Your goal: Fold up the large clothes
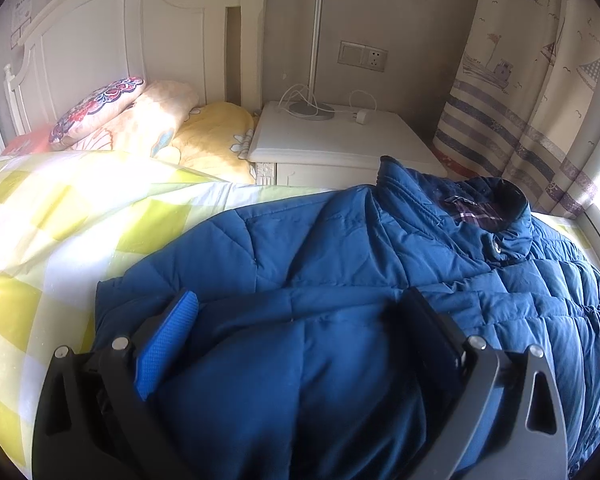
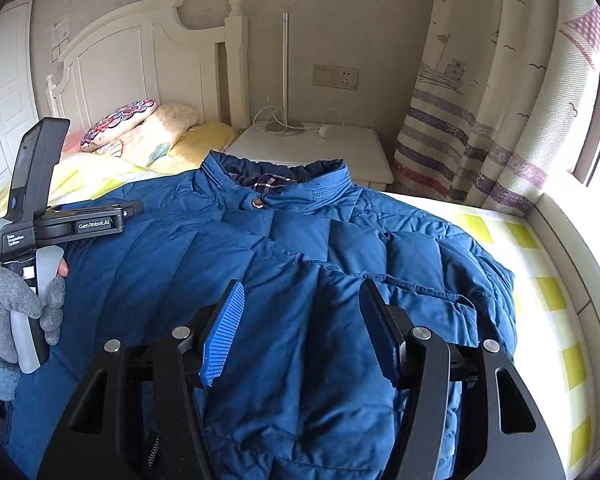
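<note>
Landmark: we take the blue quilted jacket (image 2: 284, 248) as reference; it lies spread on the bed, front up, collar toward the headboard

Bedsheet (image 1: 60, 216): yellow-and-white check, showing left of the jacket in the left wrist view and right of it in the right wrist view

Pillows (image 1: 140, 120): stacked beyond the jacket's far left, against the white headboard (image 2: 140, 60)

Left hand (image 2: 16, 312): grey glove, wrapped round the grip of the left tool at the jacket's left edge, seen from the right wrist view

Left gripper (image 1: 300, 316): jaws spread wide, poised over the jacket's near left part; blue pad on one finger visible, the other finger dark; we see fabric between the jaws but cannot tell whether the fingers touch it; nothing is pinched

Jacket collar (image 2: 272, 180): standing up, plaid lining showing inside, one snap button just below it

Right gripper (image 2: 302, 332): jaws wide apart, both ribbed blue pads (image 2: 224, 336) showing, over the jacket's near middle fold; we see nothing clamped

Nightstand (image 2: 312, 148): white, just beyond the collar, with a thin lamp stand (image 2: 285, 76) and white cable on top

Curtain (image 2: 480, 120): striped, boat print, beyond the jacket's far right

Window (image 2: 596, 120): bright, right of the curtain
</note>
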